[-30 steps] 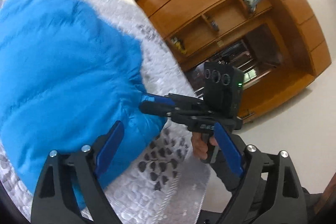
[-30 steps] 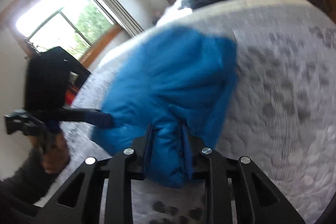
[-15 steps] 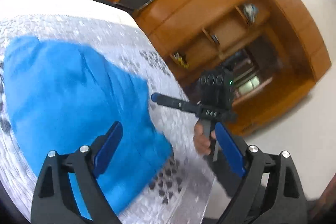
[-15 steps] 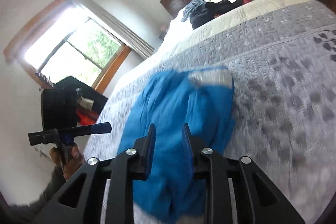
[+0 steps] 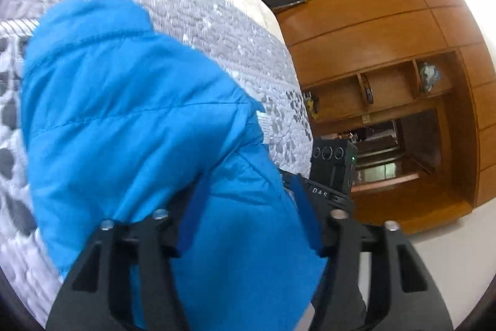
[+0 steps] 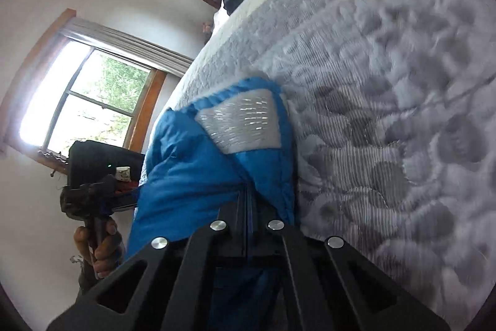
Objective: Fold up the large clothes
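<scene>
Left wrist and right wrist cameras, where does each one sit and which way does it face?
Left wrist: on the left claw, looking along its open fingers, which straddle the blue jacket, toward the wooden cabinets; the right claw's body shows.
Right wrist: on the right claw, shut on the jacket, facing up the bed toward the windows; the left hand shows.
Shared: jacket, bed, the opposite claw.
</scene>
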A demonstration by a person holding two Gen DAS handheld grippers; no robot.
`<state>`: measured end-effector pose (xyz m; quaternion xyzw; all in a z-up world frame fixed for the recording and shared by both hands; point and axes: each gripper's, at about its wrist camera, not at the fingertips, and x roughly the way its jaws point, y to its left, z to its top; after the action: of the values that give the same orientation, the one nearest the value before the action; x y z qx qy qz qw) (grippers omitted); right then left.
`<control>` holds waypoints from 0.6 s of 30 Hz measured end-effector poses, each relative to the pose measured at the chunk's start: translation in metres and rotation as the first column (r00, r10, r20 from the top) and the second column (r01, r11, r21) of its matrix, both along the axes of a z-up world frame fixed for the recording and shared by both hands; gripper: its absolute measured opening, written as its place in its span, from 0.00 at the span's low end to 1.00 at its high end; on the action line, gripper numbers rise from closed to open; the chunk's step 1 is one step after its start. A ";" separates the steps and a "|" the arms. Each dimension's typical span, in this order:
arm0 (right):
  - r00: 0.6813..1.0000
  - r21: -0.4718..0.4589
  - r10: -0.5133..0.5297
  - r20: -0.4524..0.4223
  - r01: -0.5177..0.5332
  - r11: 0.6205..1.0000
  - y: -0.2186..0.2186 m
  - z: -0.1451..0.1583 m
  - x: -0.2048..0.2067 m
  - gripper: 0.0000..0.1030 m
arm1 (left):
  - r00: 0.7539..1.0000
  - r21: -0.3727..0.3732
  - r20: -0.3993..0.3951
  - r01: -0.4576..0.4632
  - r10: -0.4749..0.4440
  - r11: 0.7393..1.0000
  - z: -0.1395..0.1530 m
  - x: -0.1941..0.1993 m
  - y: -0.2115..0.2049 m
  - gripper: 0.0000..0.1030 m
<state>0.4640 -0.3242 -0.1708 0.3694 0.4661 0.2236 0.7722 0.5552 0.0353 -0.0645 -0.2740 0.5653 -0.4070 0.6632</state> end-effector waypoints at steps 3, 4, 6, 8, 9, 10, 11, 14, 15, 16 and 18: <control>0.993 0.001 0.003 0.114 -0.003 1.000 0.001 0.050 -0.026 0.04 | 0.990 -0.004 0.114 0.087 -0.086 0.996 0.033 -0.032 -0.002 0.79; 0.987 0.004 0.024 0.158 -0.025 1.000 0.003 0.067 -0.041 0.05 | 0.984 -0.014 0.135 0.120 -0.117 0.993 0.039 -0.044 -0.002 0.80; 0.977 -0.005 0.085 0.194 -0.086 0.996 0.016 0.079 -0.059 0.06 | 0.978 -0.007 0.147 0.150 -0.147 0.989 0.037 -0.059 -0.003 0.80; 0.976 -0.055 0.129 0.176 -0.121 0.991 0.031 0.073 -0.067 0.06 | 0.976 0.054 0.152 0.146 -0.153 0.988 0.026 -0.061 -0.008 0.80; 0.982 -0.146 0.137 0.131 -0.118 0.982 0.040 0.061 -0.066 0.02 | 0.977 0.088 0.153 0.136 -0.148 0.987 0.019 -0.059 -0.010 0.80; 0.986 -0.194 0.131 0.099 -0.110 0.975 0.045 0.052 -0.064 0.00 | 0.981 0.081 0.137 0.128 -0.138 0.988 0.010 -0.057 -0.006 0.79; 0.990 -0.205 0.120 0.080 -0.102 0.973 0.045 0.044 -0.063 0.00 | 0.984 0.069 0.128 0.118 -0.126 0.991 0.011 -0.057 -0.007 0.79; 0.987 -0.176 0.098 0.124 -0.075 0.982 0.039 0.061 -0.080 0.04 | 0.983 0.022 0.141 0.112 -0.114 0.993 0.027 -0.074 0.004 0.83; 0.983 -0.166 0.096 0.158 -0.069 0.984 0.039 0.072 -0.089 0.04 | 0.978 0.010 0.160 0.130 -0.130 0.991 0.033 -0.082 0.006 0.84; 0.972 -0.142 0.104 0.210 -0.075 0.987 0.039 0.089 -0.104 0.05 | 0.970 -0.003 0.191 0.154 -0.151 0.988 0.043 -0.096 0.010 0.86; 0.961 -0.120 0.124 0.249 -0.097 0.988 0.044 0.099 -0.118 0.08 | 0.960 -0.026 0.214 0.190 -0.180 0.981 0.047 -0.117 0.014 0.89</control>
<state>0.3464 -0.2804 -0.0720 0.2692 0.3940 0.2870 0.8306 0.4379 0.0497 -0.0171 -0.1906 0.5054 -0.5068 0.6718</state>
